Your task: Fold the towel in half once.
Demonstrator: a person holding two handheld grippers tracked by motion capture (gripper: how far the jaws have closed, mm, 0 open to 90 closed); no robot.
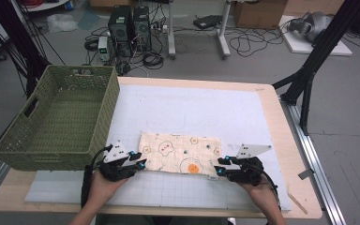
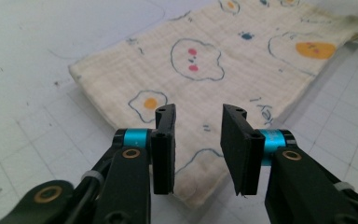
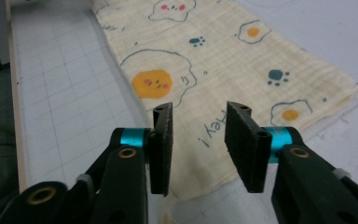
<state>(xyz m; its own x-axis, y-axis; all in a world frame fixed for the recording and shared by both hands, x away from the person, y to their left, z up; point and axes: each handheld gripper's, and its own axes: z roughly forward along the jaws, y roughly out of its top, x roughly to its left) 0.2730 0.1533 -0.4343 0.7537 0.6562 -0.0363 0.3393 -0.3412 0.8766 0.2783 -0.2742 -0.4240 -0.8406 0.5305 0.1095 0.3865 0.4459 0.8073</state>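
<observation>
Cloth (image 1: 180, 153), folded flat, cream with fried-egg prints.
Left gripper (image 1: 138, 163) and right gripper (image 1: 219, 170): fingers released, jaws apart over near corners.

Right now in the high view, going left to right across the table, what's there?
Green woven basket → left tool at the cloth's near-left corner → egg-print cloth lying flat on the white grid mat → right tool at the cloth's near-right corner.

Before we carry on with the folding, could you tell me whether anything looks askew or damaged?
Nothing stands out. The folded cloth lies flat on the mat, with the open left gripper and right gripper poised at its near corners; the green basket stands upright.
</observation>
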